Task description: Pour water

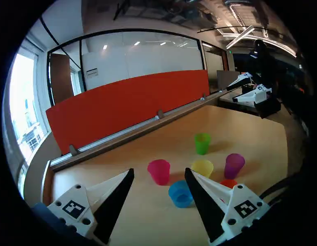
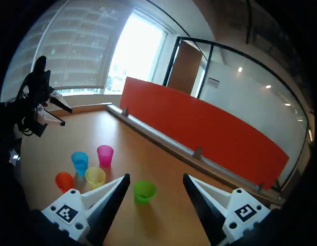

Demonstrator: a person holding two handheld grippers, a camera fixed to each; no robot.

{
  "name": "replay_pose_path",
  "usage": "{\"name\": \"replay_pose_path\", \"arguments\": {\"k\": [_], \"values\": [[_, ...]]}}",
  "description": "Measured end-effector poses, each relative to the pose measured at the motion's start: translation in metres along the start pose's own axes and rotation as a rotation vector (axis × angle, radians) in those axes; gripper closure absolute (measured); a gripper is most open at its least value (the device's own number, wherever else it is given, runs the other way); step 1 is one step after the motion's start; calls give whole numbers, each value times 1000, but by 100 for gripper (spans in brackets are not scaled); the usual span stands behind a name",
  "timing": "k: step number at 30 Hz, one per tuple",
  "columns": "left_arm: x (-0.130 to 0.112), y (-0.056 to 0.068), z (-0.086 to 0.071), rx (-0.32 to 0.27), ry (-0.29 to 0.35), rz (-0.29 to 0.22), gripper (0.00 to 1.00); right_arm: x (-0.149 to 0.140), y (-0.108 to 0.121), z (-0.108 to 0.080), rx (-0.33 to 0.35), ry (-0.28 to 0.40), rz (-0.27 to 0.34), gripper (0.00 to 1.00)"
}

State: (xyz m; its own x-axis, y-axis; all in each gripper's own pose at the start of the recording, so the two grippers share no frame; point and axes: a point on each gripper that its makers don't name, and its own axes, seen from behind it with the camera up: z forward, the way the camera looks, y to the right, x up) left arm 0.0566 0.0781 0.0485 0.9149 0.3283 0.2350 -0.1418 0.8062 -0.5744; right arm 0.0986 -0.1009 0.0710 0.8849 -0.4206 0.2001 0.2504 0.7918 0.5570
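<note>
Left gripper point(image 1: 159, 170) and right gripper point(image 2: 156, 176): jaws open, empty, above table point(image 1: 248, 131). 6 cups on it: green cup point(image 1: 202, 142) slightly apart; pink cup point(image 1: 159, 172), blue cup point(image 1: 180, 194), yellow cup point(image 1: 202, 167), orange cup point(image 1: 228, 183), purple cup point(image 1: 234, 165) bunched.

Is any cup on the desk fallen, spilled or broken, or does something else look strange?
Nothing stands out. The green cup, pink cup, yellow cup, purple cup, blue cup and orange cup all stand upright on the wooden desk, and I see no spill or damage.
</note>
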Motion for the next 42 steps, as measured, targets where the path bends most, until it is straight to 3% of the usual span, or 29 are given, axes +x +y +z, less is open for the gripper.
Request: {"name": "replay_pose_path", "arguments": {"k": [12,27,33,42], "values": [[-25,15,15,-60,-56,17,9,-17,-5,19,52,-49,-4,0],[-69,46,37,-180,-148,18,8,-36,-8,44,94,-80,23,0],[-82,50,46,-189,-172,35,8,-45,-11,54,116,-93,34,0],[-101,57,56,-219,-209,18,9,-55,-14,65,130,-115,18,0]]}}
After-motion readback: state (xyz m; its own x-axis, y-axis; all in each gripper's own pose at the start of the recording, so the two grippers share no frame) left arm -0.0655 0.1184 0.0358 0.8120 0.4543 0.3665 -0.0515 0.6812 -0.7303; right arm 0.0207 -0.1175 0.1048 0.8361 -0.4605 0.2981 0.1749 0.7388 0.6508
